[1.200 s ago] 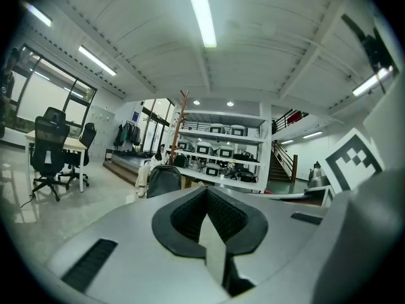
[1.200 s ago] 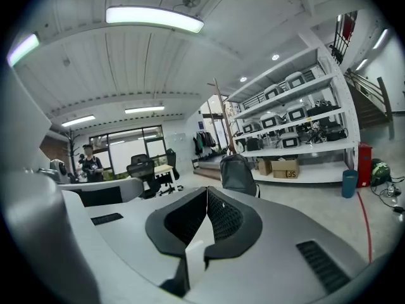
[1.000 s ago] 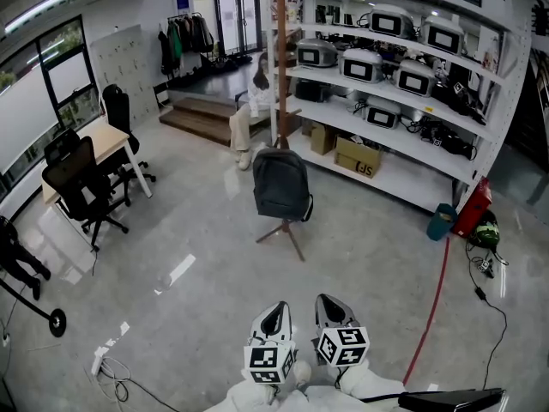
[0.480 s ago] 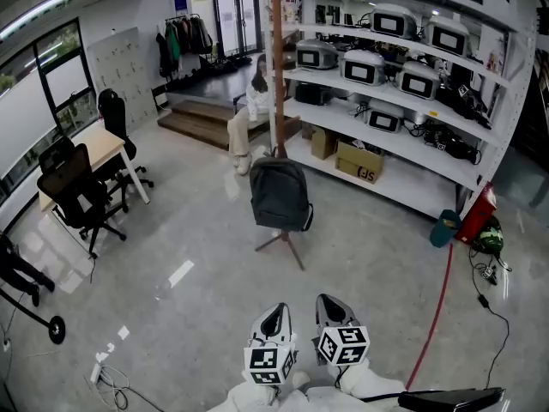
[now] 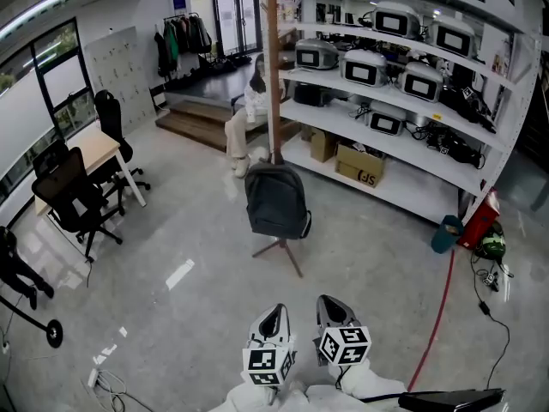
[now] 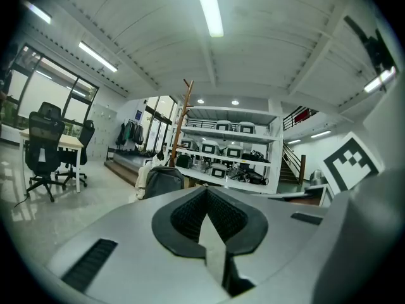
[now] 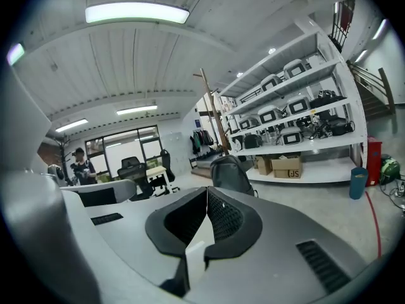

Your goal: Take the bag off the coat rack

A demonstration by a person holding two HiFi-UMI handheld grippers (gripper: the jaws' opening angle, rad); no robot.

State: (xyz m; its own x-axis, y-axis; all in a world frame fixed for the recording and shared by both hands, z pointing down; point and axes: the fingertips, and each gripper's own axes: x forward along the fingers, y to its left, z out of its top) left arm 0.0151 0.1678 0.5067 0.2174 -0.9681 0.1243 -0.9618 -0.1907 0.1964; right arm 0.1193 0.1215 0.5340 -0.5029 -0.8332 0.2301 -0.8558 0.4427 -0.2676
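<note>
bag (image 5: pixel 276 201): dark grey cloth, matt, kinda soft-looking. coat rack (image 5: pixel 272 67): brown wood pole, smooth. floor (image 5: pixel 171 316): pale, polished, glossy with reflections. shelving (image 5: pixel 403 197): white painted, looks metal. box (image 5: pixel 358 166): plain cardboard. left gripper (image 5: pixel 273 318) + right gripper (image 5: pixel 330 305): matt grey plastic shells; pads (image 6: pixel 186 215) black, ribbed, rubbery.
</note>
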